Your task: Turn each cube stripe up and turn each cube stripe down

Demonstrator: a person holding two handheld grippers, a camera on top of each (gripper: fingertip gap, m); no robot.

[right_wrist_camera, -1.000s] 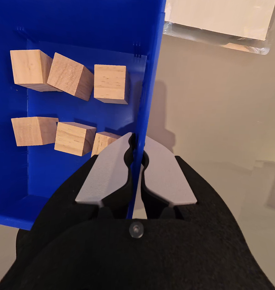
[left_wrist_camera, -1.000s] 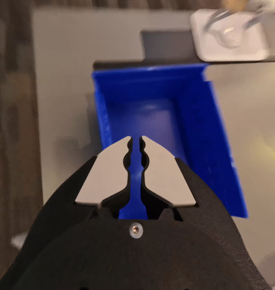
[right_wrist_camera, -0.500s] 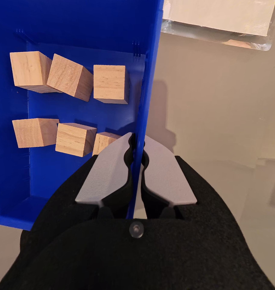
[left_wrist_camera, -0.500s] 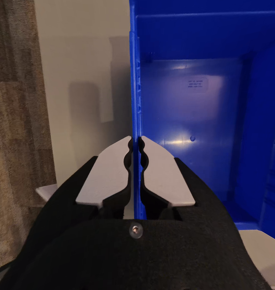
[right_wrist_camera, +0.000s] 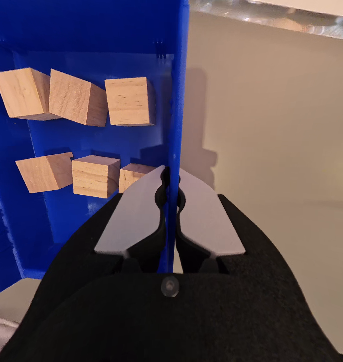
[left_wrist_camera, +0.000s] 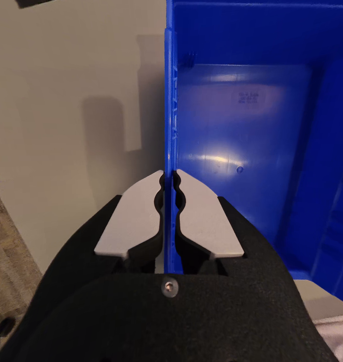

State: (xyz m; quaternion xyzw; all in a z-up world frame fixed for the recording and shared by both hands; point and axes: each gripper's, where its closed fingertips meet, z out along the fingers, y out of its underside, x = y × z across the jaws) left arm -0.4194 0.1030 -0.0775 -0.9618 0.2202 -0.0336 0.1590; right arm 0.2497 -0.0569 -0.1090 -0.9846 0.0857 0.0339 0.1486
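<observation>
In the right wrist view, several plain wooden cubes lie in two rows on the floor of a blue bin; one is at the back right and one at the front middle. No stripe shows on their visible faces. My right gripper is shut on that bin's right wall. In the left wrist view, my left gripper is shut on the left wall of a blue bin whose floor is bare.
Both bins stand on a beige table. Carpeted floor lies past the table's left edge. A clear plastic tray sits at the far right of the right wrist view. More blue plastic shows at the left edge.
My left gripper came down from above the empty bin to its left wall and now pinches it. My right gripper kept its hold on the wall; the cubes look nearer.
</observation>
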